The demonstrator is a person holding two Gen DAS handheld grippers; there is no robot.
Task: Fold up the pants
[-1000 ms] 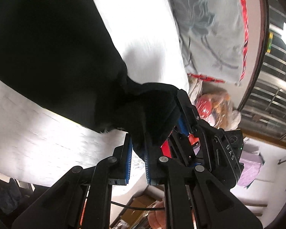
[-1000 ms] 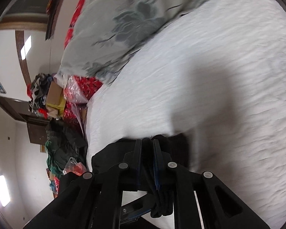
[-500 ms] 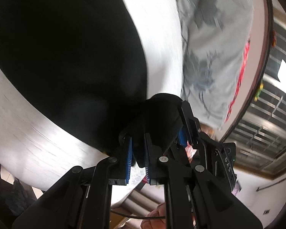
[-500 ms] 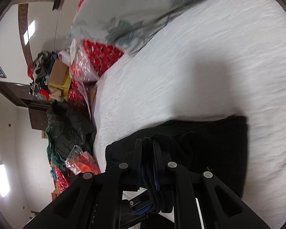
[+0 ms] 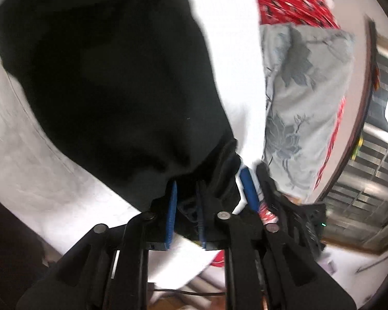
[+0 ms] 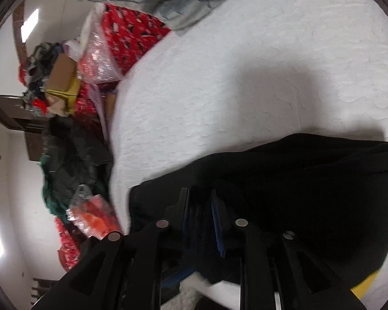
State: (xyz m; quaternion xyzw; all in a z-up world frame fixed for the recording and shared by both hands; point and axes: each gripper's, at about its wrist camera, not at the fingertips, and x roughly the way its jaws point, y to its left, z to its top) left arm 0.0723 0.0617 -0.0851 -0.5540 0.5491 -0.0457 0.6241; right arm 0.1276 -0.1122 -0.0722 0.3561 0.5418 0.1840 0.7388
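Black fabric: one pair of pants [image 5: 111, 77], spread over the white bed [image 6: 245, 77], doubled edge bunched up at both grippers
Left gripper [image 5: 186, 206]: jaws easing apart, cloth between the blue pads but looking slack now, grip basically let go
Right gripper [image 6: 200, 219]: same deal, jaws opening with a dark fold sitting loose in the gap
Why like this: probably just laid the fold down, so both corners get dropped together to keep edges lined up
Count: two grippers, one pants, one grey floral pillow [image 5: 302, 103], a red patterned bundle [image 6: 132, 36] off the bed edge
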